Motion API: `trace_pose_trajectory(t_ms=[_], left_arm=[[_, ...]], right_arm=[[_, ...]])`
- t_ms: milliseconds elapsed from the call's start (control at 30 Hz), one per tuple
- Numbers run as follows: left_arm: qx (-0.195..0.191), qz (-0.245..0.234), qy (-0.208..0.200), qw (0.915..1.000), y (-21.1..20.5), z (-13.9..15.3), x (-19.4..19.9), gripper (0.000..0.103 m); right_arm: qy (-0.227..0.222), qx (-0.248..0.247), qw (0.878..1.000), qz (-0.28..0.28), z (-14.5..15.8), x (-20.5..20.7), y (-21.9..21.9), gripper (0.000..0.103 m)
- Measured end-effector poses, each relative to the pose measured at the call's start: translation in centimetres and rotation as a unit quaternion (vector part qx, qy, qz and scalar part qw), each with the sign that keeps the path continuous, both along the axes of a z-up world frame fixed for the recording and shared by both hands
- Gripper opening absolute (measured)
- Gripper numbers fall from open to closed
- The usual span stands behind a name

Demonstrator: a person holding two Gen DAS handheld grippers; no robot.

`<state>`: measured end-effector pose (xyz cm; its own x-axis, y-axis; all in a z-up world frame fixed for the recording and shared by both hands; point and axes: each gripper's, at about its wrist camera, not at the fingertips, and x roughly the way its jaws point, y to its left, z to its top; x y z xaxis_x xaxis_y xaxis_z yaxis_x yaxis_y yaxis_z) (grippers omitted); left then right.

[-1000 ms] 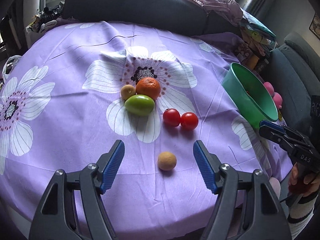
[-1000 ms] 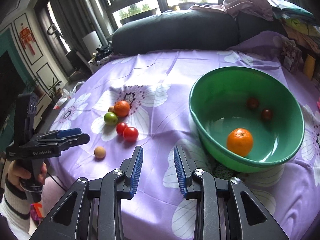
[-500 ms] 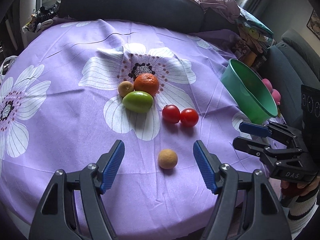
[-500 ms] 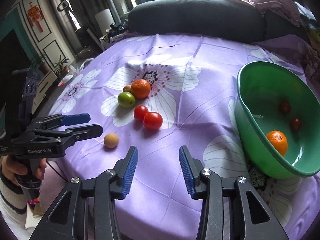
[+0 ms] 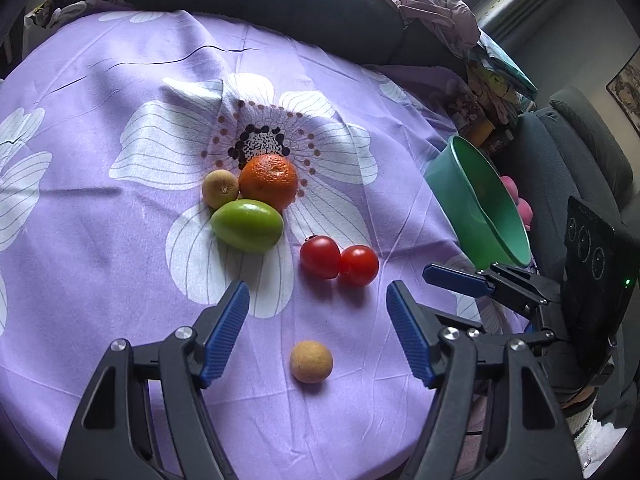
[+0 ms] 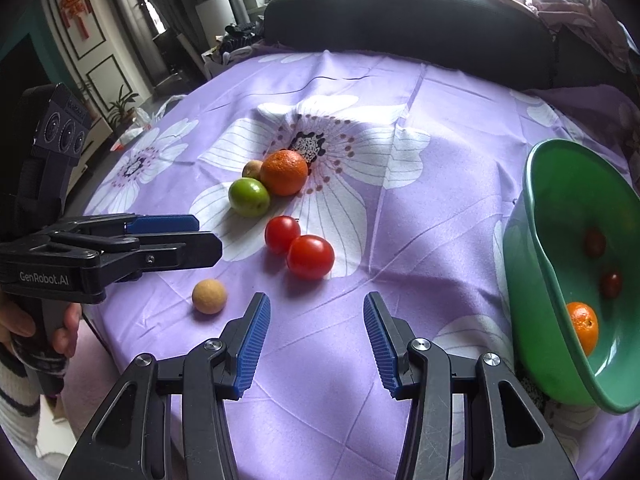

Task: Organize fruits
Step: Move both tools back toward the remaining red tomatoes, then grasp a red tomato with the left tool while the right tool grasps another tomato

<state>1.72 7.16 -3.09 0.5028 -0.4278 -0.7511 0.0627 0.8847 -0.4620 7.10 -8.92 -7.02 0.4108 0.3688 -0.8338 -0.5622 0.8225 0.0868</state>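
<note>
Two glossy red tomatoes (image 6: 300, 246) touching, smooth-skinned

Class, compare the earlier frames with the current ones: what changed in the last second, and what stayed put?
The right gripper opened its jaws, empty, and swung from the green bowl toward the two tomatoes. The left gripper crept forward over the tan ball, jaws unchanged. All fruit and the bowl stayed put.

Only text I can read is "GenRobot.AI" on the left gripper (image 6: 208, 236) body (white print, left edge of frame).
</note>
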Motion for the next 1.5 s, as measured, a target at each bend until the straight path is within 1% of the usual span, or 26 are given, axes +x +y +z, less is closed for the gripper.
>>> trace_pose_trajectory(t_ms=[233, 333, 400, 433, 600, 767, 833, 933, 1100, 1267, 1333, 1433, 1467, 1500], left_arm=[[0.011, -0.007, 0.008, 0.9999, -0.9, -0.5, 1.5, 0.07], [0.023, -0.015, 0.008, 0.9996, -1.4, -0.8, 2.0, 0.07], [0.021, -0.024, 0.01, 0.9994, -1.6, -1.0, 2.4, 0.067], [0.018, -0.028, 0.012, 0.9994, -1.7, -1.1, 2.6, 0.063], [0.013, -0.036, 0.017, 0.9991, -1.7, -1.6, 3.3, 0.059], [0.022, -0.034, 0.02, 0.999, -1.5, -1.8, 3.6, 0.049], [0.026, -0.029, 0.019, 0.999, -1.4, -1.9, 3.7, 0.048], [0.044, -0.026, 0.014, 0.9986, -1.3, -1.9, 3.8, 0.047], [0.048, -0.026, 0.014, 0.9984, -1.1, -2.1, 4.0, 0.043], [0.065, -0.031, 0.014, 0.9974, -1.2, -2.4, 3.7, 0.041], [0.071, -0.031, 0.014, 0.9969, -1.4, -2.3, 3.9, 0.041], [0.08, -0.035, 0.012, 0.9961, -1.9, -2.3, 4.3, 0.041], [0.084, -0.037, 0.011, 0.9957, -2.0, -2.3, 4.3, 0.039], [0.087, -0.038, 0.01, 0.9954, -2.1, -2.4, 4.4, 0.037]], right_arm=[[0.005, -0.015, 1.0, 0.013, -0.6, 1.0, 0.9, 0.049], [0.007, -0.017, 1.0, 0.017, -0.8, 1.4, 1.2, 0.049], [0.009, -0.02, 0.999, 0.023, -1.0, 1.6, 1.4, 0.049], [0.01, -0.023, 0.999, 0.025, -1.1, 1.8, 1.5, 0.049], [0.013, -0.032, 0.999, 0.03, -1.5, 2.4, 1.5, 0.049], [0.014, -0.041, 0.998, 0.042, -1.8, 2.7, 1.9, 0.049], [0.014, -0.043, 0.998, 0.047, -1.8, 2.8, 2.1, 0.049], [0.014, -0.049, 0.997, 0.057, -2.0, 3.0, 2.6, 0.049], [0.012, -0.056, 0.996, 0.067, -2.3, 3.3, 3.3, 0.049], [0.009, -0.056, 0.996, 0.067, -2.5, 3.8, 3.3, 0.049], [0.009, -0.053, 0.996, 0.069, -2.5, 3.9, 3.2, 0.045], [0.007, -0.051, 0.996, 0.071, -2.6, 4.0, 3.4, 0.045], [0.007, -0.052, 0.996, 0.072, -2.6, 4.1, 3.4, 0.043], [0.007, -0.053, 0.996, 0.075, -2.7, 4.1, 3.6, 0.038]])
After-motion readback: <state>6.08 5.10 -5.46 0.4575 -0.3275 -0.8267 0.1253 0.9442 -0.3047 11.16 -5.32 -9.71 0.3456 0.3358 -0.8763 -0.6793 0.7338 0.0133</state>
